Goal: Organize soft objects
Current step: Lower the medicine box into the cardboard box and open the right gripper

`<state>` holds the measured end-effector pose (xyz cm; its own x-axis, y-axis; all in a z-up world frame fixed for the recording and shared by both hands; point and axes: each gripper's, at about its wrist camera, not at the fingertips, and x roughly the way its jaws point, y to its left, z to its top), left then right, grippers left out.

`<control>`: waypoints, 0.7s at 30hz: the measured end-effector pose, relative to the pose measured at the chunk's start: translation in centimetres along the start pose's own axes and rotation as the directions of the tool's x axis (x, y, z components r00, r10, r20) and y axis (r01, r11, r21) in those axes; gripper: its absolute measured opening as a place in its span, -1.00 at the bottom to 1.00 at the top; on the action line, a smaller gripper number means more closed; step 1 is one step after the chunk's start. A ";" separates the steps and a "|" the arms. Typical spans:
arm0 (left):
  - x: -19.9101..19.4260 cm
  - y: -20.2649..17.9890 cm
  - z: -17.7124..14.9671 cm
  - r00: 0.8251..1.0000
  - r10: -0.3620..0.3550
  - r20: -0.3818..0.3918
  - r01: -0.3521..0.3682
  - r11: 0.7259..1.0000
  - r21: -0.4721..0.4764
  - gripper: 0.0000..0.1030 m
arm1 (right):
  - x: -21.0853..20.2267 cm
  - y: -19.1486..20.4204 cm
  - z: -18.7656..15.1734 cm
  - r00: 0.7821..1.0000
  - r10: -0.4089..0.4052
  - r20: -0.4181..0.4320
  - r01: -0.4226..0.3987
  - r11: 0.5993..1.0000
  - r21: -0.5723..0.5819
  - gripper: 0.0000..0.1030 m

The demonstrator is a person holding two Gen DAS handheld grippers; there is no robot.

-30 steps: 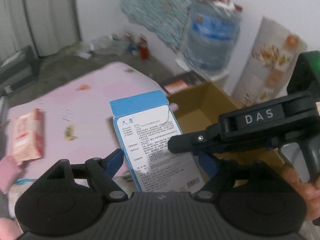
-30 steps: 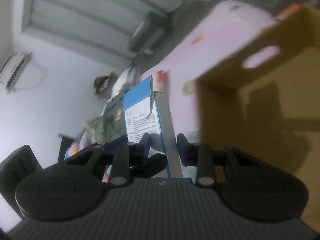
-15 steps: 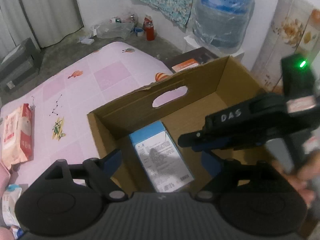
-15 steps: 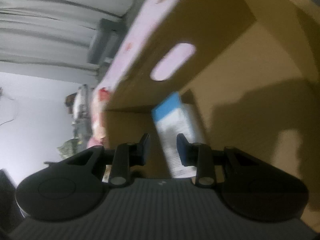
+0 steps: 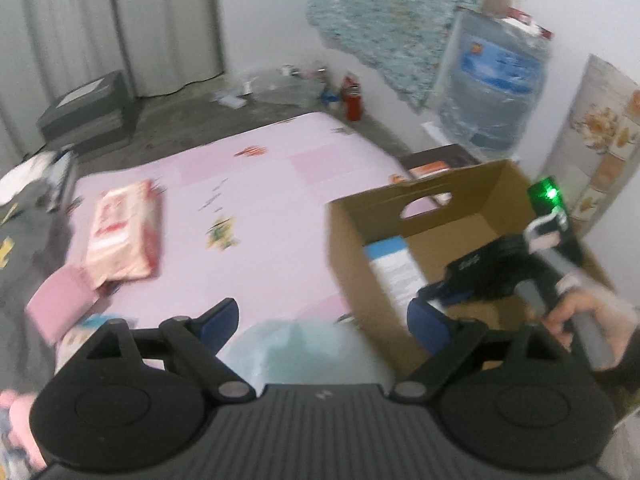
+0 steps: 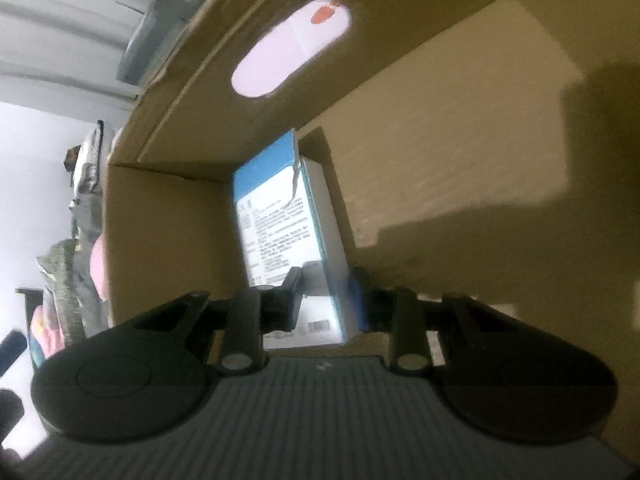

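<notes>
From the left wrist view, the far left shows a grey floor [image 5: 24, 216] with blurred litter, and pale curtains [image 5: 120, 20] hanging behind a dark grey case [image 5: 88, 108]. A pink patterned mattress [image 5: 260, 208] covers the middle of the floor. On its left part lies a red-and-cream soft pack [image 5: 122, 232], flat, with a pink soft thing [image 5: 60, 304] touching its near corner. The left gripper [image 5: 320, 320] hovers over the mattress edge; its jaws stand wide and are opening, gripping nothing, though a pale bluish plastic-wrapped bundle [image 5: 296, 344] shows below and between them, too blurred to name. At the back wall stand a red bottle [image 5: 353, 100] among small clutter, a teal patterned cloth [image 5: 384, 20] on the wall, and a wrapped water jug [image 5: 496, 84]. Right of the mattress sits an open cardboard box [image 5: 348, 248] with a handle slot in its far wall.

The blue-and-white carton [image 5: 394, 268] lies inside this box, against the left wall. The right gripper [image 5: 436, 296] reaches into the box, held by a hand [image 5: 580, 316] cut off at the frame edge. In the right wrist view the carton [image 6: 280, 232] stands in the box corner [image 6: 168, 216], and the right gripper [image 6: 324, 300] has its jaws narrow and closing with the carton's near end between them; whether the pads press on it is hard to make out.
</notes>
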<state>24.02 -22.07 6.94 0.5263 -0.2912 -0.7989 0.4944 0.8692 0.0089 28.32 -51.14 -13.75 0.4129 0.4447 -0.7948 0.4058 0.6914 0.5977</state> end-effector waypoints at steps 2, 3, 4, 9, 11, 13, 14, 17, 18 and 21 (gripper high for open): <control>-0.2 1.3 -1.1 1.000 0.023 -0.003 -0.023 0.999 -0.025 0.79 | 0.5 0.7 0.2 1.000 -0.001 0.011 0.001 1.000 -0.025 -0.58; -0.2 2.0 -1.6 1.000 0.027 -0.006 -0.027 0.999 -0.036 0.79 | 0.5 0.9 0.1 1.000 0.001 0.010 0.000 0.999 -0.032 -0.58; -0.3 2.6 -2.1 0.999 0.032 -0.009 -0.032 0.998 -0.050 0.79 | 0.7 1.1 0.1 1.000 0.000 0.010 0.000 0.999 -0.040 -0.58; -0.7 5.1 -4.5 0.999 0.052 -0.009 -0.053 0.993 -0.108 0.79 | 1.0 2.1 0.0 1.000 -0.013 0.003 0.014 0.997 -0.080 -0.55; -1.1 5.8 -5.5 0.998 0.059 0.004 -0.058 0.990 -0.132 0.79 | 0.8 2.2 -0.1 1.000 -0.018 0.009 0.019 0.996 -0.083 -0.54; -1.5 6.5 -6.4 0.998 0.060 0.020 -0.056 0.987 -0.150 0.79 | 0.3 2.1 0.3 0.999 -0.030 0.017 0.031 0.996 -0.083 -0.53; -1.7 6.6 -6.8 0.998 0.062 0.029 -0.057 0.987 -0.153 0.79 | 0.1 2.2 0.4 0.999 -0.040 0.020 0.042 0.996 -0.083 -0.47; -2.5 7.6 -8.3 0.993 0.094 0.070 -0.081 0.983 -0.166 0.79 | -1.5 2.1 0.8 0.997 -0.056 0.053 0.061 0.995 -0.085 -0.38; -2.8 7.8 -8.7 0.992 0.101 0.079 -0.087 0.981 -0.172 0.79 | -2.1 2.3 0.7 0.996 -0.055 0.066 0.061 0.994 -0.090 -0.35; -3.7 9.0 -10.1 0.989 0.111 0.093 -0.090 0.974 -0.206 0.79 | -4.2 3.6 0.2 0.992 -0.051 0.112 0.064 0.991 -0.115 -0.21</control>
<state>19.57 -9.11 3.90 0.6403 -0.2289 -0.7333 0.2920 0.9554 -0.0433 28.21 -50.63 -8.29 0.4804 0.3419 -0.8076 0.3348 0.7796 0.5292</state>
